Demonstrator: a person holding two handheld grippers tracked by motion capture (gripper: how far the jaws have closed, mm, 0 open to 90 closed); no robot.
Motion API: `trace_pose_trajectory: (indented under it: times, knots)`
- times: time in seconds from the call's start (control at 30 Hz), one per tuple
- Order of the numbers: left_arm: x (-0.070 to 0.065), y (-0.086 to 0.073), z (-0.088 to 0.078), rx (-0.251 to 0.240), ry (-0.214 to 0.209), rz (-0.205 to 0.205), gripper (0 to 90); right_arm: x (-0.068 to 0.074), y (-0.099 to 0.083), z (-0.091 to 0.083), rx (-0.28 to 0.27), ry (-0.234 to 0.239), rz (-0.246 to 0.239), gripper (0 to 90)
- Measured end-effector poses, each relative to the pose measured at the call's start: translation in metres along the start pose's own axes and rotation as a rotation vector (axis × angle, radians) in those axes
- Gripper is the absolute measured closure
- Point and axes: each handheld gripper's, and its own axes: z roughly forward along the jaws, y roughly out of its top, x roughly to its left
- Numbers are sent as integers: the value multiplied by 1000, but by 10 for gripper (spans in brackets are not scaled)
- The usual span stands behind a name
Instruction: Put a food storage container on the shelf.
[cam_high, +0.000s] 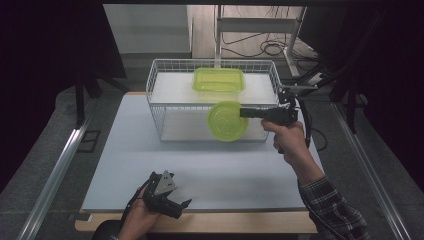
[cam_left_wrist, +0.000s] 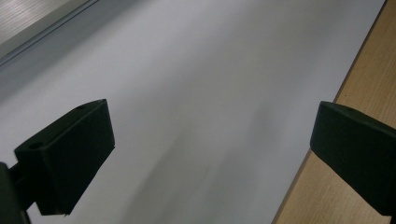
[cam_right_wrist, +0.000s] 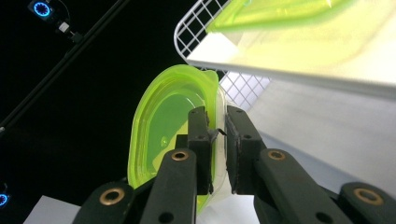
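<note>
At the table's (cam_high: 125, 150) near edge, toward its left corner, the left gripper (cam_high: 181, 205) rests low in the person's hand, its grey plate on top. In the left gripper view its two black jaws stand wide apart with nothing between them, over bare grey surface, and the wooden edge strip (cam_left_wrist: 369, 93) runs past the jaw on that view's right.

Across the far half of the table stands a white wire basket (cam_high: 155, 107), its long side facing the person. A green rectangular tub (cam_high: 219, 80) lies upside down or lid-up on the basket's raised white shelf, toward the far edge; which way up it lies I cannot tell.

Right of the table's middle, the right gripper (cam_high: 243, 112) is held level, pointing left, clamped on the rim of a round green lid (cam_high: 226, 121). The lid hangs in the air at the basket's near wall, on edge rather than flat, and clear of the table. In the right gripper view (cam_right_wrist: 217, 135) the jaws pinch the lid's thin rim (cam_right_wrist: 154, 126) between the pads, with the basket's corner and the tub (cam_right_wrist: 280, 14) beyond it. The basket's near wall stands between the lid and the shelf.

Beyond the far edge, cables lie on the floor (cam_high: 260, 47) by a metal frame leg.
</note>
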Motion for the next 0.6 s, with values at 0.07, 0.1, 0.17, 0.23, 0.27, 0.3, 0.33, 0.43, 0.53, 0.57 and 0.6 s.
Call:
trace_pose_trajectory:
  times: [0.07, 0.1, 0.17, 0.23, 0.27, 0.3, 0.33, 0.43, 0.53, 0.57, 0.6]
  knots:
    - [0, 0, 0, -2, -1, -2, 0, 3, 6, 1, -7, 3, 1, 806]
    - [0, 0, 0, -2, -1, -3, 0, 5, 13, 2, -13, 6, 3, 806]
    - [0, 0, 0, -2, -1, -4, 0, 6, 16, 2, -15, 8, 3, 806]
    - [0, 0, 0, -1, -1, -4, 0, 10, 25, 5, -23, 7, 0, 806]
    - [0, 0, 0, -1, -1, -4, 0, 12, 28, 6, -25, 6, -2, 806]
    - [0, 0, 0, -1, -3, -4, 0, 13, 31, 7, -29, 6, -4, 806]
    - [0, 0, 0, -1, -3, -4, 0, 13, 31, 7, -29, 6, -4, 806]
    - [0, 0, 0, 1, -4, -4, 0, 18, 44, 9, -45, -3, -16, 806]
    - [0, 0, 0, 0, -3, -5, 0, 20, 50, 10, -54, -13, -19, 806]
    - [0, 0, 0, 0, -4, -5, 0, 21, 56, 11, -64, -22, -17, 806]
    - [0, 0, 0, 0, -2, -4, 0, 21, 59, 12, -68, -29, -17, 806]
